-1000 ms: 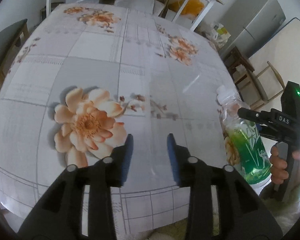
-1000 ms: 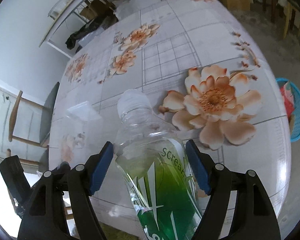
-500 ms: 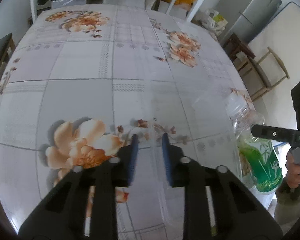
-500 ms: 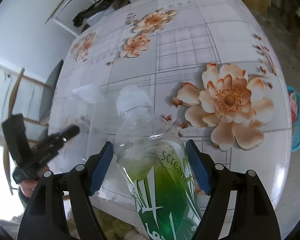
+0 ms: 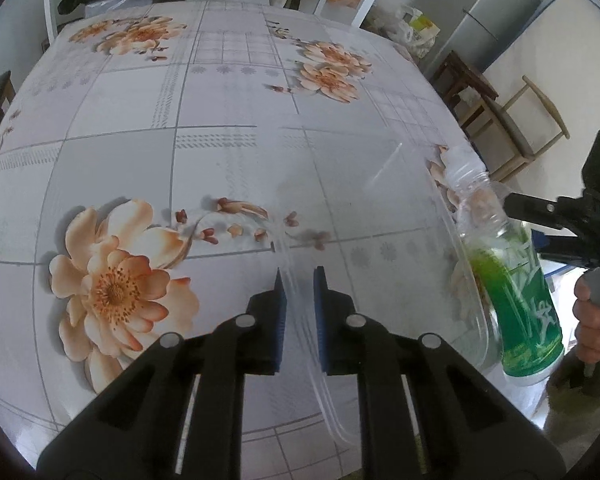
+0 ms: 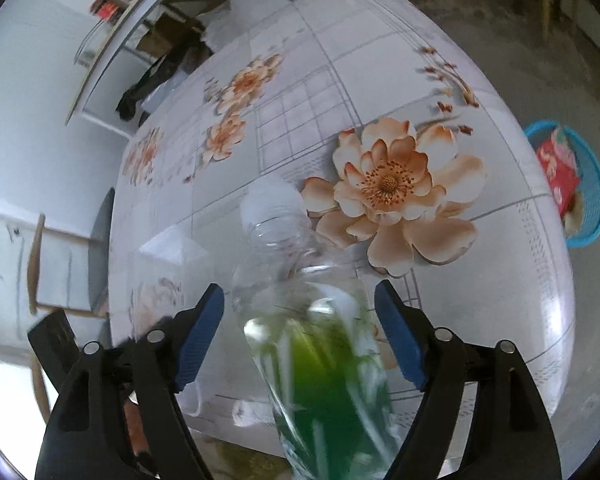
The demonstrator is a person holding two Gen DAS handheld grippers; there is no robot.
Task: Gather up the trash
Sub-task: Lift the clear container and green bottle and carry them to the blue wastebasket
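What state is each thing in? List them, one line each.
left gripper: closing around rim of clear plastic container, not pressing yet
right gripper: opening, pads off the bottle
bottle: tilted, loose between the pads
blue basket: on floor, holds red packaging

Around a floral-clothed table [image 5: 220,120]: pale walls [image 6: 28,100], grey floor [image 6: 560,60], wooden chairs [image 5: 532,120], white shelving [image 6: 112,40], a grey cabinet [image 5: 504,12], a blue basket [image 6: 592,184] on the floor.
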